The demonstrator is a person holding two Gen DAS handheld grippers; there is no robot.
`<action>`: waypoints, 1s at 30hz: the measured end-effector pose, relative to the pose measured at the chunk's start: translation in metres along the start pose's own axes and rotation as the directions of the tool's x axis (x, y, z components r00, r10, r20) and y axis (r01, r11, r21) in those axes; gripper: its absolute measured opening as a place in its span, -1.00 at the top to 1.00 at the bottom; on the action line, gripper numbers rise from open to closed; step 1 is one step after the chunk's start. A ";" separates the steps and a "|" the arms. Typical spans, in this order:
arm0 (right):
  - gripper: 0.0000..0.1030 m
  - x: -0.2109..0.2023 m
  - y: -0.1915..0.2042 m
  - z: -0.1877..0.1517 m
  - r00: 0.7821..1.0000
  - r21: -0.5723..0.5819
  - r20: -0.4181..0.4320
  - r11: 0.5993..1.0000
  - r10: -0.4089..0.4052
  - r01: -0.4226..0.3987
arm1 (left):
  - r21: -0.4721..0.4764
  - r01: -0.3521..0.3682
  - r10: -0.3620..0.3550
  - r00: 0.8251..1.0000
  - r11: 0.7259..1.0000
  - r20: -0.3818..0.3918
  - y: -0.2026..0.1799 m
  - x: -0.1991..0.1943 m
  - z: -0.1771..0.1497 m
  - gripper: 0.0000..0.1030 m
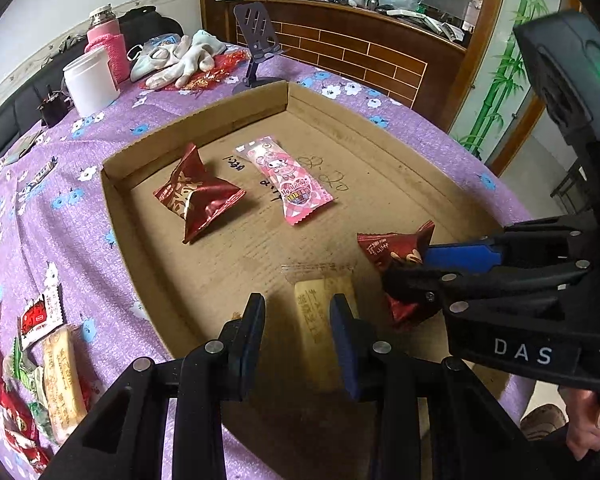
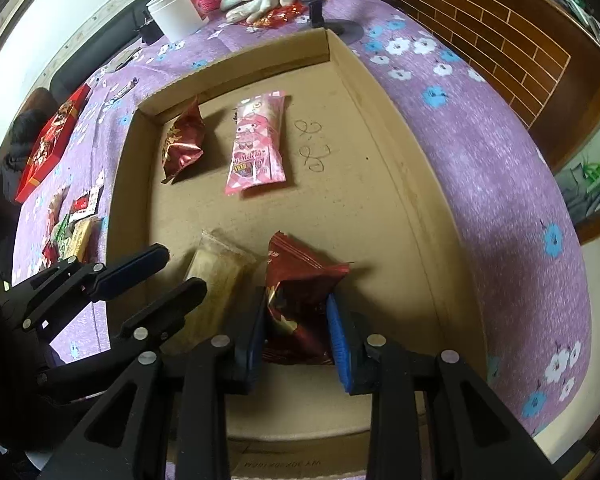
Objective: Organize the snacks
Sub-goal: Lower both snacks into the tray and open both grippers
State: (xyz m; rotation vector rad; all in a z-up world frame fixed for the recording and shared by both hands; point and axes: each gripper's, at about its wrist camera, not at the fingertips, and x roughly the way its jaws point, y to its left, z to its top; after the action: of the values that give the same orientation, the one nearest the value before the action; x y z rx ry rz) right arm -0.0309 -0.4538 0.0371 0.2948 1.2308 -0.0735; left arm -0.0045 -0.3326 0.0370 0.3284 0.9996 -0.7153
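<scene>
Ref landmark: cardboard tray (image 2: 384,128) on purple cloth (image 2: 480,152).

L gripper (image 1: 298,320): I see fingers astride pale biscuit bar (image 1: 320,316), near tray's front edge; pad contact — can't tell.

R gripper (image 2: 296,328): I see fingers pinching dark red snack bag (image 2: 300,296), beside bar, over tray's front part.

Second red bag (image 2: 182,144) and pink packet (image 2: 258,144) lie near tray's far wall.

More snacks (image 1: 40,360) outside tray's left wall.

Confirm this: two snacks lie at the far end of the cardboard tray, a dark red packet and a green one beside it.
Not quite. The packet beside the dark red packet is pink, not green, as the right wrist view shows. Both do lie at the far end of the cardboard tray.
</scene>
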 end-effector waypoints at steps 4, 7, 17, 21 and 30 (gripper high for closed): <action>0.45 0.002 0.000 0.003 1.000 -0.019 0.001 1.000 -0.003 0.003 | -0.001 -0.003 0.003 1.000 1.000 0.003 -0.002 0.003 0.001 0.33; 0.44 0.003 -0.001 0.006 1.000 -0.025 -0.001 1.000 -0.001 0.001 | 0.000 -0.005 0.005 1.000 1.000 0.006 -0.003 0.004 0.003 0.33; 0.43 0.005 0.001 0.009 1.000 -0.039 0.000 0.999 -0.007 0.007 | 0.012 -0.022 0.021 1.000 1.000 0.022 -0.004 0.003 0.004 0.33; 0.40 0.005 0.001 0.009 1.000 -0.030 0.000 1.000 -0.005 0.005 | 0.012 -0.015 0.014 1.000 1.000 0.023 -0.004 0.001 0.005 0.33; 0.20 -0.017 0.000 0.006 0.997 -0.005 0.073 1.000 -0.022 0.023 | -0.007 -0.002 0.003 0.998 1.000 0.059 0.000 -0.014 0.005 -0.11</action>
State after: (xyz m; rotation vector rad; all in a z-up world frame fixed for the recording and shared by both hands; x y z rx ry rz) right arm -0.0312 -0.4572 0.0550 0.2708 1.1619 -0.0992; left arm -0.0059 -0.3294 0.0518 0.3008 0.9457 -0.7153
